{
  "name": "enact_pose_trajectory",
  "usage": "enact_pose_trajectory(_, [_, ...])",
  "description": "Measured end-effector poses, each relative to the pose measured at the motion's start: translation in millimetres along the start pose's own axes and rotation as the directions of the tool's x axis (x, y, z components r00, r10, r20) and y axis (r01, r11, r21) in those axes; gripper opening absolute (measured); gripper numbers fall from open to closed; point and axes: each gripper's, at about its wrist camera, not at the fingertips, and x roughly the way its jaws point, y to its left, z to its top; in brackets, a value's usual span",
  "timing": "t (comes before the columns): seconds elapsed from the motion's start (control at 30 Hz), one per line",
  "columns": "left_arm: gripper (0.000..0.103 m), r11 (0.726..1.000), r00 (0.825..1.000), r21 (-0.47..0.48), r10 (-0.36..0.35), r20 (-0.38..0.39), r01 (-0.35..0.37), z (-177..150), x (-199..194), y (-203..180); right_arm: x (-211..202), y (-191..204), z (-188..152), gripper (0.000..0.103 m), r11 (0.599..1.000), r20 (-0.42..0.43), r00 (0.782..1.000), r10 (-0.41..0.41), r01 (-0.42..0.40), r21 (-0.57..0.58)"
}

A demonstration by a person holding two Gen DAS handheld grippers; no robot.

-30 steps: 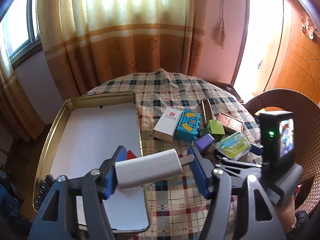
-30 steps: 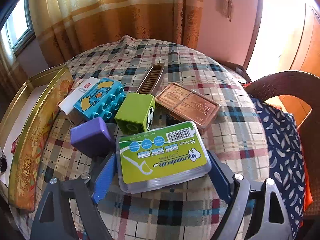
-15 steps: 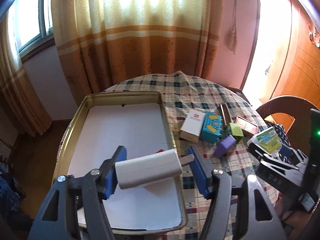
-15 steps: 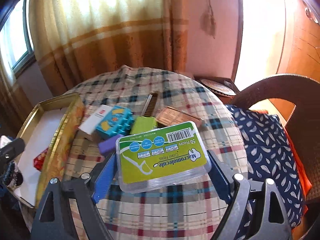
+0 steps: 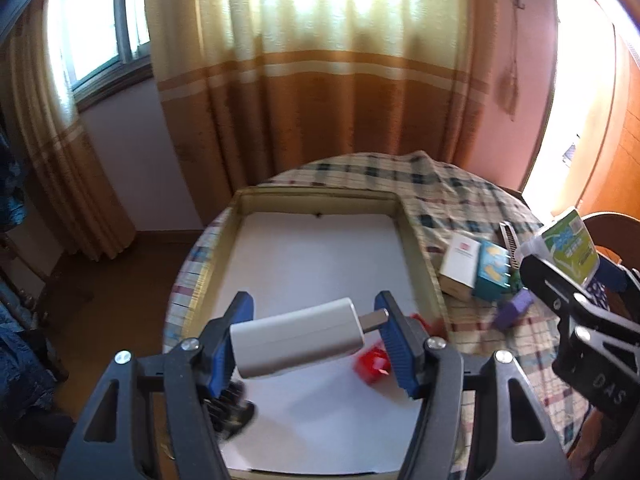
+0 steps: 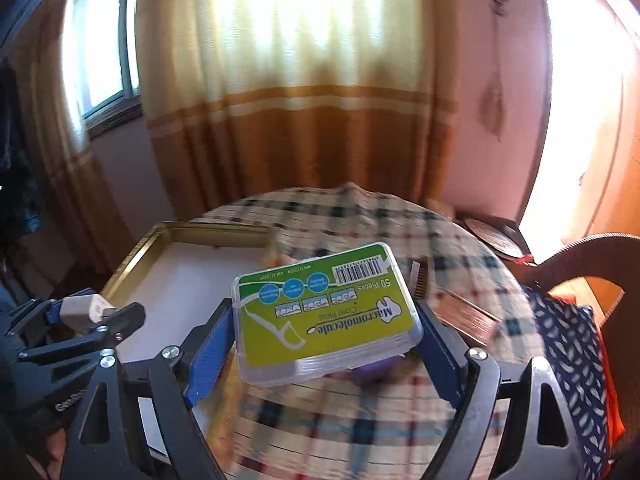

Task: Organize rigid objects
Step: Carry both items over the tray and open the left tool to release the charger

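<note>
Two items in gold tray: red piece, black comb.

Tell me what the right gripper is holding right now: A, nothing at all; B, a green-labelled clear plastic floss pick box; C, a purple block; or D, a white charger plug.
B: the right gripper is clamped on the green-labelled floss pick box, lifted above the plaid table, while the white charger sits in the left gripper.
</note>
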Motion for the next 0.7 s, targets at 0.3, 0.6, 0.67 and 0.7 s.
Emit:
enact_pose_trajectory(0.3, [0.063, 0.996, 0.997, -0.045, 0.076, -0.019, -0.077, 9, 20, 36, 27, 42, 15, 0.087, 0.997, -0.016, 0.998, 0.063, -0.063, -0.033])
enact_pose_trajectory(0.6, [0.063, 0.992, 0.992, -0.058, 0.106, -0.075, -0.110, 10, 44, 48, 68, 66, 23, 0.087, 0.995, -0.078, 0.993, 0.089, -0.092, -0.036])
enact_pose_trajectory(0.67, [0.063, 0.992, 0.990, -0.062, 0.107, -0.089, -0.113, 10, 49, 49, 74, 67, 24, 0.087, 0.995, -0.087, 0.992, 0.090, -0.094, -0.038])
enact_pose_trajectory(0.7, [0.063, 0.991, 0.990, -0.060, 0.109, -0.093, -0.115, 10, 51, 49, 78, 69, 24, 0.087, 0.995, -0.092, 0.992, 0.088, -0.092, -0.042])
